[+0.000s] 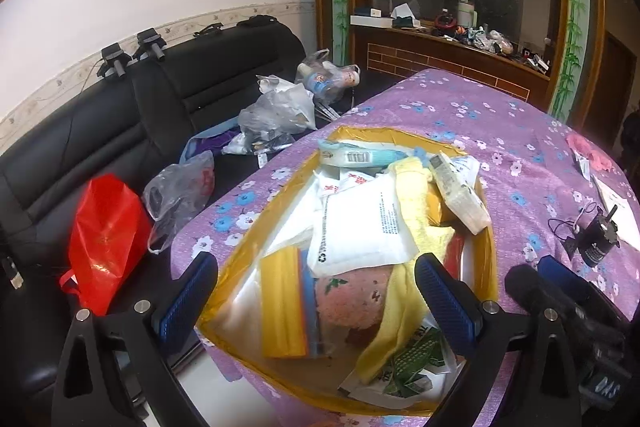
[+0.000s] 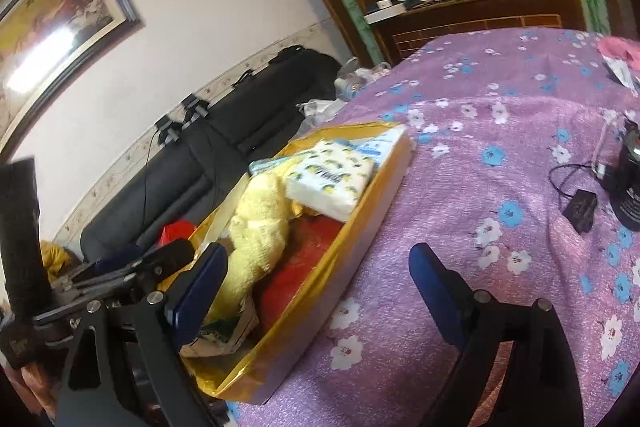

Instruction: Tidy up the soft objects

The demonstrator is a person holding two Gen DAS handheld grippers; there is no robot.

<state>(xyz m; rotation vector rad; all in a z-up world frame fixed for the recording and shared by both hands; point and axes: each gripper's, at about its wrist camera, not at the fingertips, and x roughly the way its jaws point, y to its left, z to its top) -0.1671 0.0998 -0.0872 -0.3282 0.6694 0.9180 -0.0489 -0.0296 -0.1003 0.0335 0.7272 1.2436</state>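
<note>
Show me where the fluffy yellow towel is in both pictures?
Left wrist view: the yellow towel lies right of centre inside the gold box, running down toward the lower edge.
Right wrist view: the towel sits left of centre, bunched just below the tissue pack.
Shared landmark: the black sofa behind the box.

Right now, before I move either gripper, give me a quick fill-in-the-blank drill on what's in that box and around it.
1. The box holding the soft items has a rim taped in ____.
2. The towel draped inside the box is pale ____.
3. The left gripper hovers over the box with its fingers ____.
4. The plastic bag on the black sofa is bright ____.

Missing words: yellow; yellow; open; red
</note>
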